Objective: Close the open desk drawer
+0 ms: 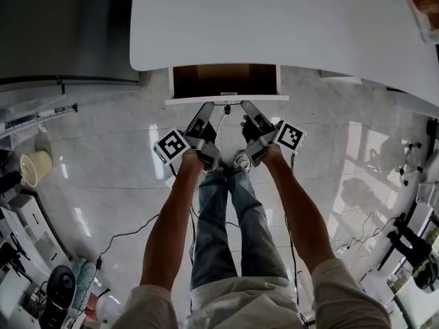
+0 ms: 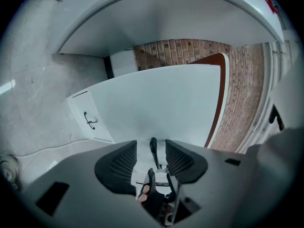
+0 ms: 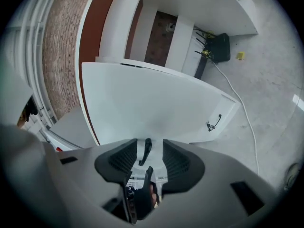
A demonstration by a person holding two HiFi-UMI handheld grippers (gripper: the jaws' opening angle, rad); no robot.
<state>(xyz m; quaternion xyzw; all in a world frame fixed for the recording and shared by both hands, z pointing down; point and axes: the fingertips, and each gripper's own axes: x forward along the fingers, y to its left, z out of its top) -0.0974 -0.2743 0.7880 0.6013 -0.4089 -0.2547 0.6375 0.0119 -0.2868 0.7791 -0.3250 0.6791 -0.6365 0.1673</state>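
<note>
The open drawer [image 1: 225, 81] hangs under the white desk [image 1: 274, 19], brown inside, with its white front panel [image 1: 206, 100] facing me. Its small dark handle [image 1: 226, 105] sits between my two grippers. The left gripper [image 1: 206, 107] and right gripper [image 1: 247, 105] both point at the panel, rolled sideways, tips close to it. The drawer front [image 2: 161, 103] [image 3: 142, 99] fills each gripper view. The left gripper [image 2: 151, 144] and right gripper [image 3: 149, 142] stand open, and the handle [image 2: 153, 148] [image 3: 146, 150] shows through each gap. Contact cannot be judged.
A smaller white panel with its own handle [image 2: 89, 120] [image 3: 214, 121] lies below the drawer front. A black box with cables [image 3: 219, 46] sits under the desk by the brick wall [image 2: 190, 49]. A cream bin [image 1: 34, 168] and a floor cable [image 1: 123, 235] are left of my legs [image 1: 226, 225].
</note>
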